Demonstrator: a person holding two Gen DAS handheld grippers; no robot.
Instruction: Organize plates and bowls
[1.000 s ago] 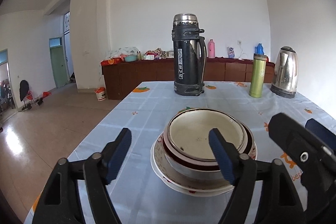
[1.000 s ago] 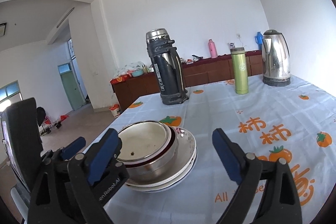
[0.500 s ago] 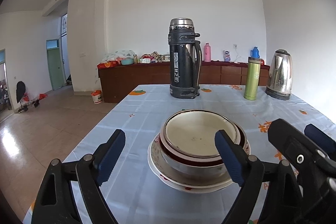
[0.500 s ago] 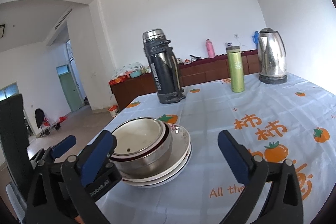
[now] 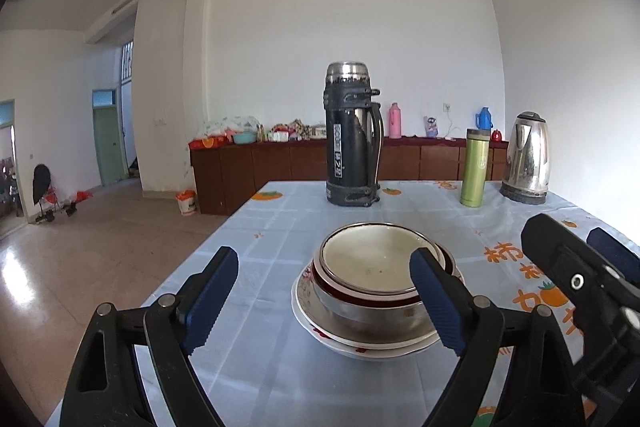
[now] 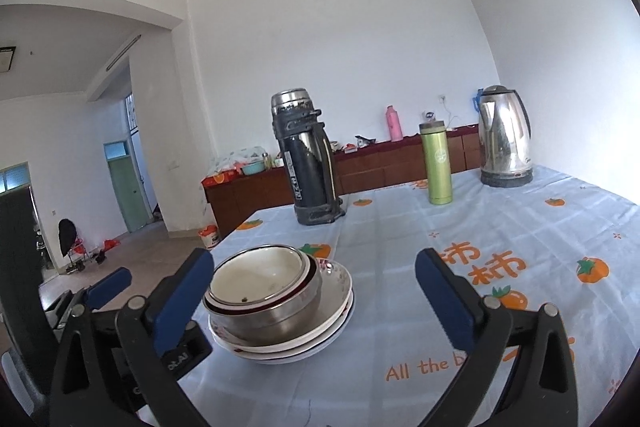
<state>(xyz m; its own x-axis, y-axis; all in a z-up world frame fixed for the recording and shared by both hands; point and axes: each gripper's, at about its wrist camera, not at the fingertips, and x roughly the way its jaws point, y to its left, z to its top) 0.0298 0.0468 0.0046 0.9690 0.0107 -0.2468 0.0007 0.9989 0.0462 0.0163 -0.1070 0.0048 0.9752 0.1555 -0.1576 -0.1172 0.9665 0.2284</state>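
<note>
A stack of dishes stands on the table: a steel bowl (image 5: 368, 301) with a cream inside and a red-rimmed bowl nested in it, on white flowered plates (image 5: 316, 323). The same stack shows in the right wrist view, the bowl (image 6: 272, 311) on the plates (image 6: 340, 295). My left gripper (image 5: 324, 299) is open and empty, just short of the stack, its right finger in front of the bowl's right rim. My right gripper (image 6: 312, 291) is open and empty, to the right of the stack, with its left finger in front of the bowl's left edge.
A tall black thermos (image 5: 350, 135) stands behind the stack, with a green flask (image 5: 474, 167) and a steel kettle (image 5: 526, 159) at the far right. The tablecloth (image 6: 500, 227) has orange fruit prints. The table's left edge (image 5: 224, 227) drops to the floor.
Both grippers have drawn back from the stack and tilted up a little. The stack looks smaller and lower in both views. Nothing was grasped.
</note>
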